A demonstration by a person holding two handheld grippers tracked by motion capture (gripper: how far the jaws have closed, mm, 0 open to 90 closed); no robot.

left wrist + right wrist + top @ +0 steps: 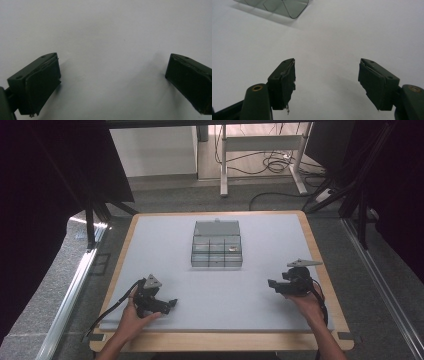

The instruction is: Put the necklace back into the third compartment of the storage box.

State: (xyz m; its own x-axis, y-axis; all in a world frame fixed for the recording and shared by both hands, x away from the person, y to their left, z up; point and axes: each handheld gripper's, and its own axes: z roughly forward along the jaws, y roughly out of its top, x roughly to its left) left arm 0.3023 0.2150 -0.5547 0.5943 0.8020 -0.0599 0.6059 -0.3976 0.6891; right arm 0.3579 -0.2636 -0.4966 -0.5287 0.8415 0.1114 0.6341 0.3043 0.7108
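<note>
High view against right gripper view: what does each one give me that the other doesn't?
High view alone: the whole clear compartment box with its lid raised, both hands, the left gripper and the table's wooden edge. Right gripper view alone: a close look between the right gripper jaws, open with nothing between them. Shared: the white table surface and a corner of the box.

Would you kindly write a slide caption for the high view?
Both open grippers, left and right, rest apart on the white table near a clear compartment box.
</note>
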